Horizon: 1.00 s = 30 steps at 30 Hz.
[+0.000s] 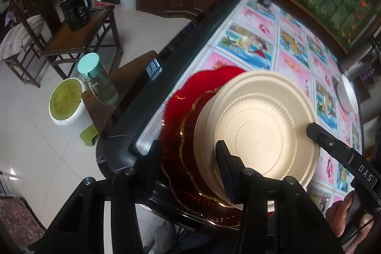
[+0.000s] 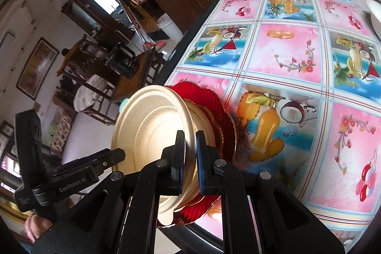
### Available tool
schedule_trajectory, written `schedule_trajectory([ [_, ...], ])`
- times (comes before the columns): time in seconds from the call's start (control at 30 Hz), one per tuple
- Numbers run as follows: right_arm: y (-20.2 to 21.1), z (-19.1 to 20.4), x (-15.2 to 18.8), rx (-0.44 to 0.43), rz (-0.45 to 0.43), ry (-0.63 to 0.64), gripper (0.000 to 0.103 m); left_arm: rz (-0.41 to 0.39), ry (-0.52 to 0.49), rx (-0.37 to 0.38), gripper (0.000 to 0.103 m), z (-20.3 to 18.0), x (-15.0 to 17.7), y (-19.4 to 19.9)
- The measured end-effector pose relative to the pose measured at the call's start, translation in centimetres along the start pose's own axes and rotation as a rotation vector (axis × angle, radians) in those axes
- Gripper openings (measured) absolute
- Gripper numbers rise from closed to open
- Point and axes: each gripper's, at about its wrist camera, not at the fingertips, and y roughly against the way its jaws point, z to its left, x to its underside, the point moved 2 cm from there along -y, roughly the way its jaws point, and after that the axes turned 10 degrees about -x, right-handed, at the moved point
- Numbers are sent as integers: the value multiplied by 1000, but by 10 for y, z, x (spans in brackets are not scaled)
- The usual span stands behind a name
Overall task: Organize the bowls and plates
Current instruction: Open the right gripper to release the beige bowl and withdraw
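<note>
A cream ribbed disposable bowl (image 1: 259, 125) (image 2: 152, 125) sits on a stack of red scalloped plates with gold rims (image 1: 190, 92) (image 2: 214, 106) at the table's near corner. My left gripper (image 1: 188, 146) is open: one finger stands outside the red plates and the other over the bowl, so their near rims lie between the fingers, untouched. Its tip (image 2: 114, 156) also shows in the right wrist view. My right gripper (image 2: 190, 135) is shut on the bowl's rim, and in the left wrist view one of its fingers (image 1: 316, 132) rests on that rim.
The table (image 2: 285, 51) carries a bright fruit-print cloth, and a white bowl (image 1: 347, 94) (image 2: 375, 13) sits at its right edge. Left of the table stand a teal-capped bottle (image 1: 100, 80) on a dark stool, a white tub (image 1: 69, 108), and wooden chairs (image 1: 78, 39) holding a black kettle.
</note>
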Motion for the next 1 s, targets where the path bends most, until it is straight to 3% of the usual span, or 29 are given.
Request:
schedule_trajectory([
  [0.13,-5,-6,0,-9,6,-35,12,-56,32,-17,47,8,-4,18],
  [0.2,-8,-5,3,15,4,-20,12,-86,17,-33,54,5,-6,25],
  [0.27,-10,-6,5,23,14,-17,12,-86,6,-41,55,3,-6,25],
  [0.33,-4,-8,4,-24,13,-32,12,-79,21,-25,55,4,-6,26],
  [0.47,28,-17,-7,-55,-72,-47,12,-119,57,-26,55,5,-8,38],
  [0.57,56,-35,-14,-29,-132,-69,12,-183,54,-5,56,-6,-10,56],
  [0.77,113,-104,-18,51,-234,-193,12,-195,-117,121,65,-91,-3,69],
  [0.93,164,-160,-14,115,-311,-277,12,-73,-311,213,66,-195,15,44],
  [1.0,185,-184,-9,133,-343,-321,18,-4,-373,227,66,-232,27,25],
])
